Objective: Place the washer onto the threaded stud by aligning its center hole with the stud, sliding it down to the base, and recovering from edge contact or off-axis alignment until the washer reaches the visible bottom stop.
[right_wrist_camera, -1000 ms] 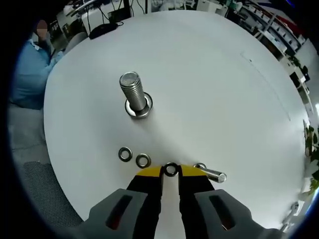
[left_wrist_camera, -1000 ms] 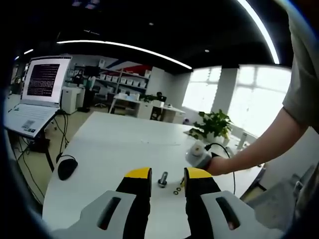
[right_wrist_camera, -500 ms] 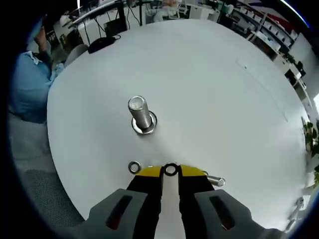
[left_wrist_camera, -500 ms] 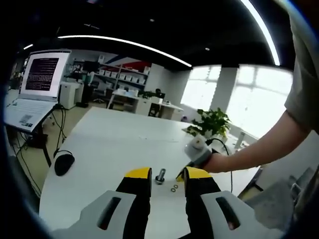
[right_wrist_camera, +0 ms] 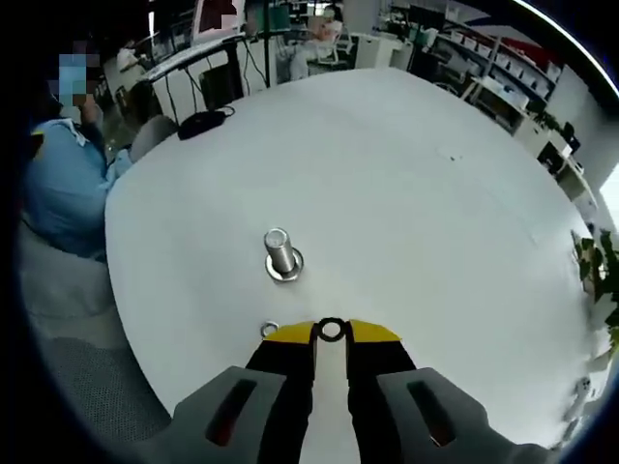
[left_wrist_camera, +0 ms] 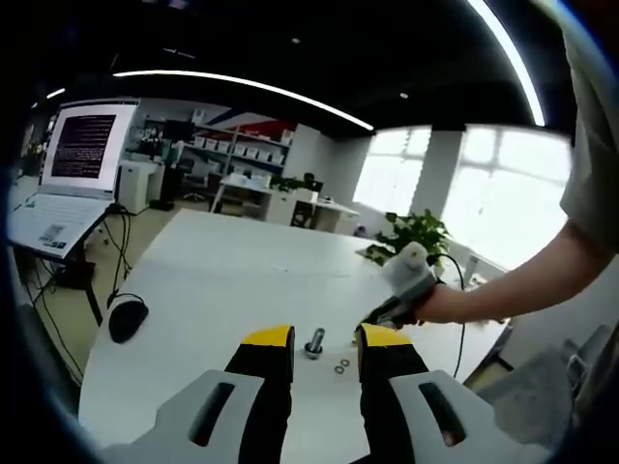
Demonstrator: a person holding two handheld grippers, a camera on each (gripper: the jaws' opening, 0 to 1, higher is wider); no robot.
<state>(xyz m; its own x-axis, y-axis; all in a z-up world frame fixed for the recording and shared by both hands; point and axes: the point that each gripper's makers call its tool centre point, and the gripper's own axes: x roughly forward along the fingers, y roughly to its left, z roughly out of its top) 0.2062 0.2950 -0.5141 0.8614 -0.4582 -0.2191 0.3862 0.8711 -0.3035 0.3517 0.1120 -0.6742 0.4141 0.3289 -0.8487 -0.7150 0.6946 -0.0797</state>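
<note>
In the right gripper view a threaded stud [right_wrist_camera: 280, 253] stands upright on its wide base on the white table [right_wrist_camera: 416, 213]. My right gripper [right_wrist_camera: 331, 333] hangs above the table, nearer than the stud and a little to its right, shut on a dark washer [right_wrist_camera: 331, 330] held at its tips. A loose washer [right_wrist_camera: 269, 330] lies left of the tips. In the left gripper view the stud [left_wrist_camera: 315, 343] stands small beyond my left gripper [left_wrist_camera: 324, 338], whose jaws stand apart with nothing between them. The right gripper [left_wrist_camera: 395, 302] comes in from the right in a person's hand, above loose washers [left_wrist_camera: 342, 365].
A black mouse [left_wrist_camera: 128, 318] lies on the table's left side, and a laptop [left_wrist_camera: 68, 184] stands on a stand further left. A potted plant [left_wrist_camera: 416, 239] sits at the far edge. A person in blue [right_wrist_camera: 63, 184] sits by the table's left rim.
My right gripper has risen with the washer, so the stud looks smaller and farther. The loose bolt and one loose washer have slipped from its view. The left gripper has hardly moved.
</note>
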